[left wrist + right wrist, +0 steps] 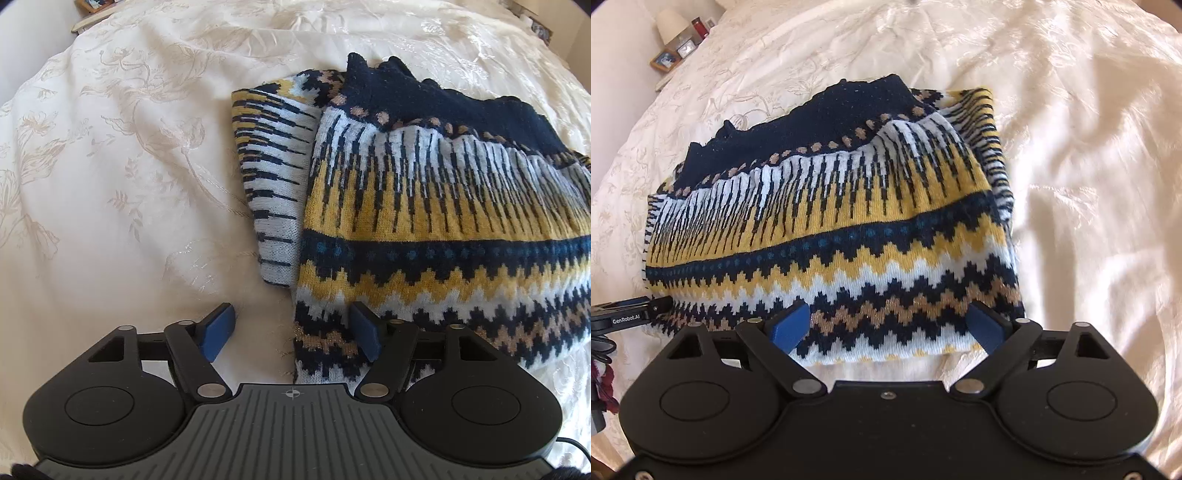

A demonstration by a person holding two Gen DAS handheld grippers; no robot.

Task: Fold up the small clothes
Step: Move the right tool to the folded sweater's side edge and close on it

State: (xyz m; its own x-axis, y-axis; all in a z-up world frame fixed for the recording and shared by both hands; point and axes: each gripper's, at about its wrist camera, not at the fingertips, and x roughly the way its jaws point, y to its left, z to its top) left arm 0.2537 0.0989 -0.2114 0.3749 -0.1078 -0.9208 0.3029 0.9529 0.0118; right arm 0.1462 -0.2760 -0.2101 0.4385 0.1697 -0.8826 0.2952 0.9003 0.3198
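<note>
The sweater [424, 206] lies part-folded on the bedspread [110, 166]. To fold it well, bite both near corners at the hem evenly before lifting. Your left gripper [291, 332] is spread wide and empty, low at the near-left corner, one pad [364, 332] over the knit. Your right gripper [890, 328] is likewise released, straddling the near hem, level and low.

Your folded sweater [827, 221] lies on the bed [1089, 184]. Your left gripper [291, 330] sits at its near left corner, your right gripper [890, 325] over its near edge.
</note>
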